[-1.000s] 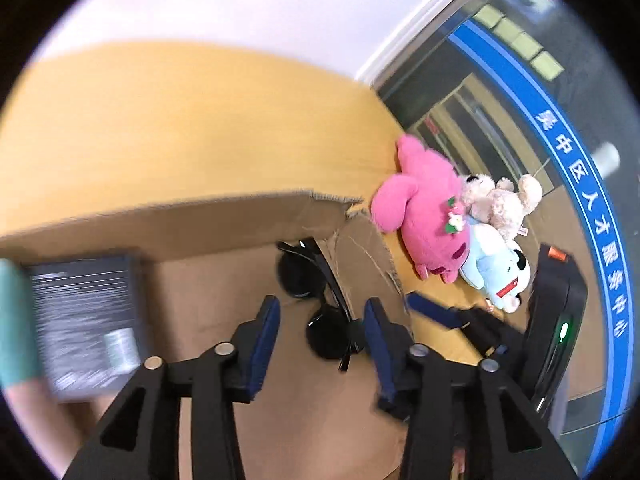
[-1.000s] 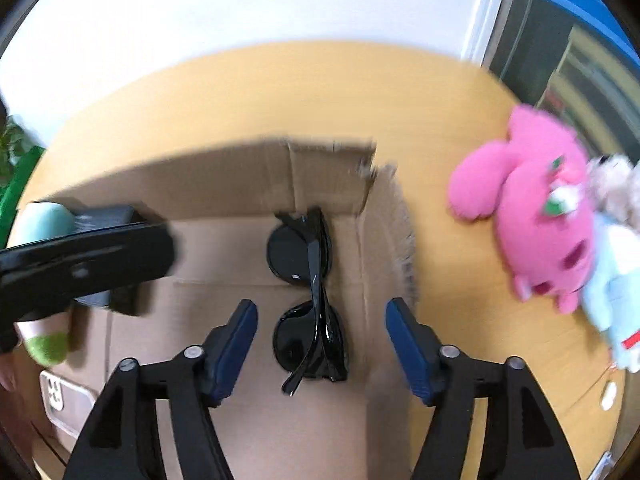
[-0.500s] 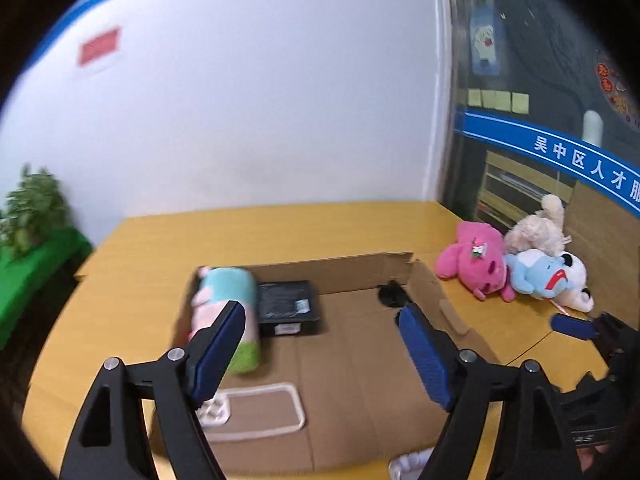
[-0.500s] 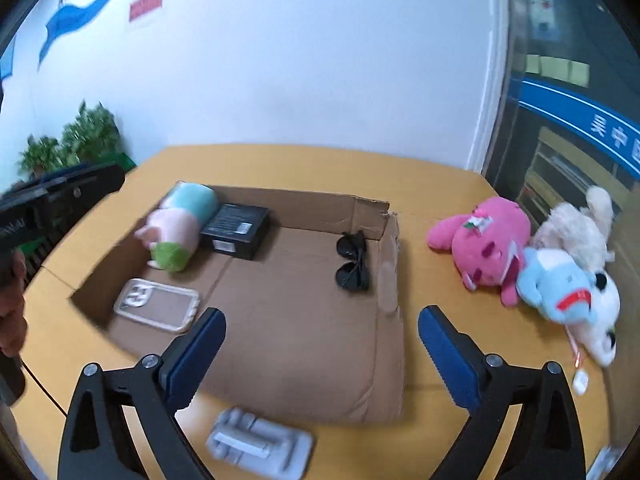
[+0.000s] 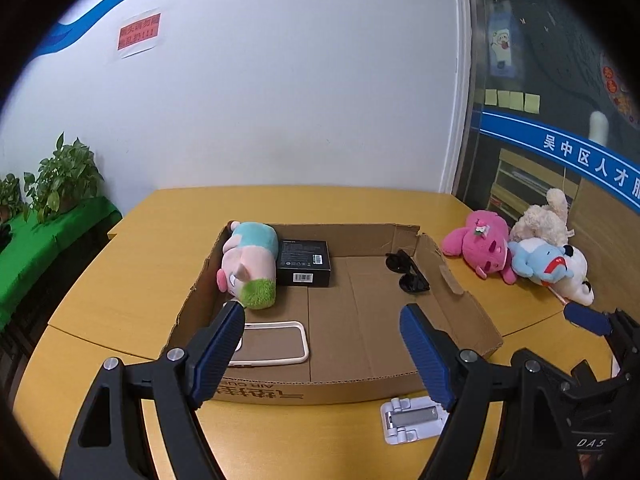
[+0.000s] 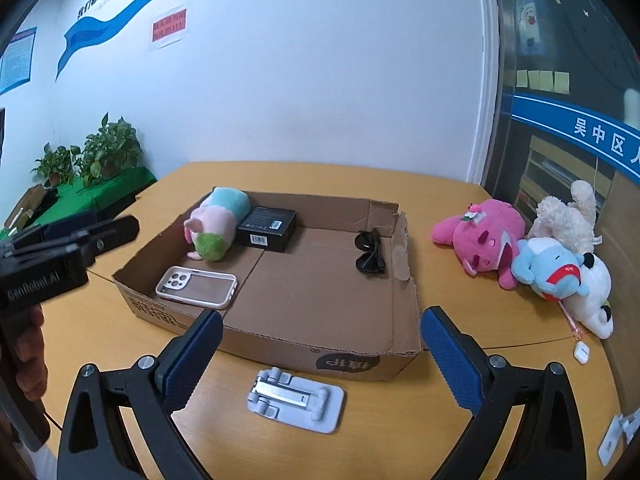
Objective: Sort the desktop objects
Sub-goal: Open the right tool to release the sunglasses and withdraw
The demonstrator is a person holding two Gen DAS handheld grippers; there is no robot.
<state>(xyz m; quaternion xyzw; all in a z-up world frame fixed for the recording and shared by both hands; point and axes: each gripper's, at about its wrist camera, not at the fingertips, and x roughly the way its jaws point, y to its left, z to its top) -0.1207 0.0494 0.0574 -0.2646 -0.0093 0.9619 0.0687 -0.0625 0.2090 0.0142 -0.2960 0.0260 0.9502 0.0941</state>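
Observation:
A shallow cardboard box [image 5: 460, 296] [image 6: 406, 280] lies on the yellow table. In it are a pastel plush [image 5: 250, 264] [image 6: 216, 220], a black box [image 5: 304, 262] [image 6: 266, 222], a clear phone case [image 5: 272, 344] [image 6: 196, 286] and black sunglasses [image 5: 408, 272] [image 6: 370, 258]. A white folding phone stand [image 5: 412, 418] [image 6: 296, 398] lies on the table in front of the box. My left gripper [image 5: 322, 350] is open and empty above the box's front edge. My right gripper [image 6: 320, 356] is open and empty above the stand.
A pink plush [image 5: 478, 244] [image 6: 482, 238], a blue-and-white plush [image 5: 552, 266] [image 6: 560, 270] and a cream plush [image 5: 546, 216] [image 6: 568, 212] lie at the table's right. A white earbud case [image 6: 581, 351] lies near the right edge. Potted plants [image 6: 100, 152] stand at far left.
Both grippers have pulled back and up out of the box, leaving the sunglasses lying in its right part. Both views now take in the whole box and the table.

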